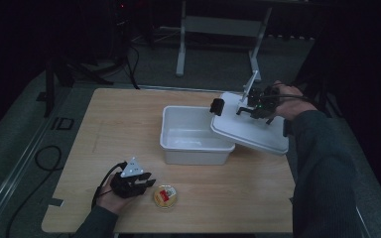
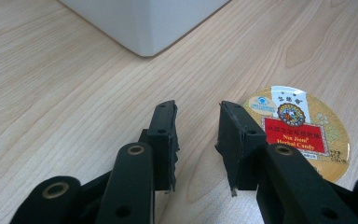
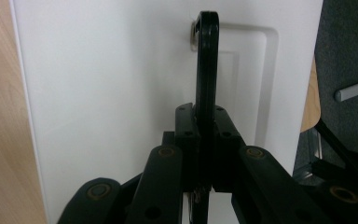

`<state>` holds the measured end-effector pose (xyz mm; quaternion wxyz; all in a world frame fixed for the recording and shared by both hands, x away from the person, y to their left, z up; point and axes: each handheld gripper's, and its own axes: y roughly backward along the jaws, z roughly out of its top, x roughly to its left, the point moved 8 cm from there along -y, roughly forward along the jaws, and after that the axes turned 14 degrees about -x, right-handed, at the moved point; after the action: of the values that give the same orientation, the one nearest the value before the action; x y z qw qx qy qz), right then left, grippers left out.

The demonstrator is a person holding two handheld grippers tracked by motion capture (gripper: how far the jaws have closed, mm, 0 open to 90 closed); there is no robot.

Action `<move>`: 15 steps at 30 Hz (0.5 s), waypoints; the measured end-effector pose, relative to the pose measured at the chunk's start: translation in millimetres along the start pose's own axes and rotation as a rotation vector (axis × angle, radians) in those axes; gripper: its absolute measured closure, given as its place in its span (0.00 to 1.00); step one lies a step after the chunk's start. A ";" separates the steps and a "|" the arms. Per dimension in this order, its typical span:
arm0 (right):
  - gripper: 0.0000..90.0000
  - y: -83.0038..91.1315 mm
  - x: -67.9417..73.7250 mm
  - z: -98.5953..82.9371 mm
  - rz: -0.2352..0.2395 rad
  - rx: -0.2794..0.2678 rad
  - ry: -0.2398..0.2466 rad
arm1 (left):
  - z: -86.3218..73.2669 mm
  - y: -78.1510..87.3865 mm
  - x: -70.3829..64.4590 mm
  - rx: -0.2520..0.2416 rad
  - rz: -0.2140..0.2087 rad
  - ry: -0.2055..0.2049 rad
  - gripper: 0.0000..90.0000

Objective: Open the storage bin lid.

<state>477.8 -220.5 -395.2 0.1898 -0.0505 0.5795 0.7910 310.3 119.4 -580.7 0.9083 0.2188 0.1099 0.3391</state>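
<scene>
A white bin [image 1: 193, 144] stands open at the middle of the table. Its white lid [image 1: 258, 131] hangs tilted over the bin's right rim, and my right gripper [image 1: 252, 108] is shut on the lid's black handle [image 3: 207, 60]. In the right gripper view the jaws [image 3: 204, 112] clamp that handle against the lid [image 3: 112, 93]. A round gold candy tin [image 1: 165, 196] with a red label lies near the front edge. My left gripper [image 1: 148, 184] rests just left of it, open and holding nothing. In the left gripper view the tin [image 2: 307, 133] lies beside the right jaw, outside the gap [image 2: 198, 112].
A corner of the bin [image 2: 144, 23] stands ahead of the left gripper. A black clip [image 1: 217, 106] sits on the lid's left edge. Bare wooden tabletop [image 1: 124, 124] stretches left of the bin. A metal stand [image 1: 218, 29] and cables lie on the floor beyond.
</scene>
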 end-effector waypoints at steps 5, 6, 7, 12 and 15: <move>0.94 0.9 -0.6 -8.2 -0.003 -0.002 -0.018 | -0.1 -0.3 0.0 0.002 -0.001 -0.001 0.74; 0.94 0.8 -1.0 -14.9 -0.007 0.009 -0.027 | -0.1 -0.4 0.0 0.002 -0.001 -0.001 0.75; 0.94 0.7 -0.9 -17.3 -0.005 0.010 -0.032 | -0.1 -0.4 0.0 0.002 -0.001 -0.001 0.75; 0.94 1.2 -0.7 -29.3 -0.002 0.004 -0.061 | -0.1 -0.5 0.1 0.001 -0.001 0.000 0.75; 0.94 1.6 -0.5 -35.3 -0.005 0.005 -0.073 | 0.1 -0.5 0.2 0.000 0.000 0.000 0.75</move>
<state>472.7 -254.1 -405.0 0.2128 -0.0224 0.5738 0.7905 310.8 119.1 -580.9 0.9083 0.2188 0.1098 0.3391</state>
